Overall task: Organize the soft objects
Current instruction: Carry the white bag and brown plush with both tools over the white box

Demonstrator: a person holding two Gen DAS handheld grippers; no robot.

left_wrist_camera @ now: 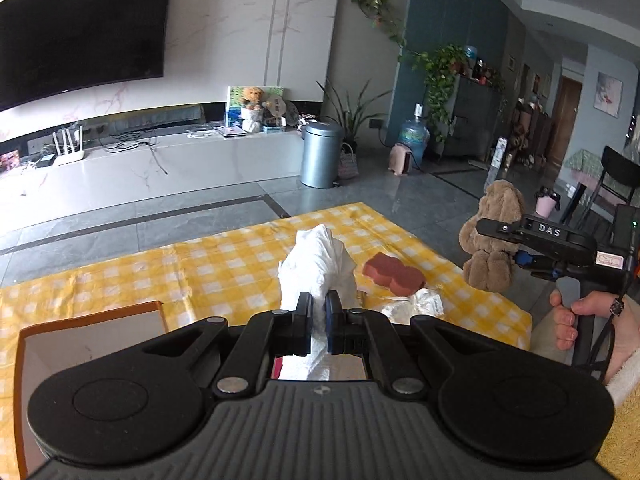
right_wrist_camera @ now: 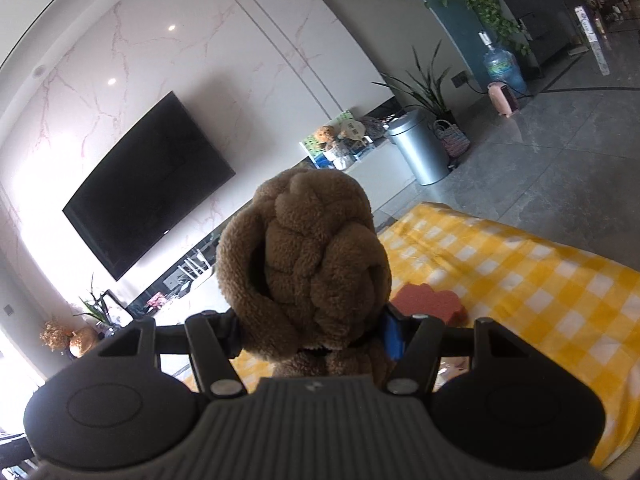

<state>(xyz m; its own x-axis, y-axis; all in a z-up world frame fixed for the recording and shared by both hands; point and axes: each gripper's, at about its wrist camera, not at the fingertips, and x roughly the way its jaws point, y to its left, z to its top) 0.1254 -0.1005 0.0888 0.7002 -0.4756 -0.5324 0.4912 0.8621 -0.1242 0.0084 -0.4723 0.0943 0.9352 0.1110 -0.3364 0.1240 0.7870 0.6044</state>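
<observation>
1. The cardboard box (left_wrist_camera: 92,344) at the desk's near left corner is cut off by the left tool's (left_wrist_camera: 318,322) body.
2. The white cloth's (left_wrist_camera: 318,264) lower end is hidden between the closed fingers.
3. The plush bear (right_wrist_camera: 308,264) hides the right tool's (right_wrist_camera: 312,336) fingertips and part of the red sponge (right_wrist_camera: 432,300).
4. The crumpled white bag's (left_wrist_camera: 416,304) print is too small to read.

The teddy bear (right_wrist_camera: 316,264) is curly brown plush. The tablecloth (left_wrist_camera: 224,264) is matt checked fabric. The sponge (left_wrist_camera: 394,274) looks porous. The bin (left_wrist_camera: 321,154) is brushed metal. The floor (left_wrist_camera: 160,216) is glossy tile.
</observation>
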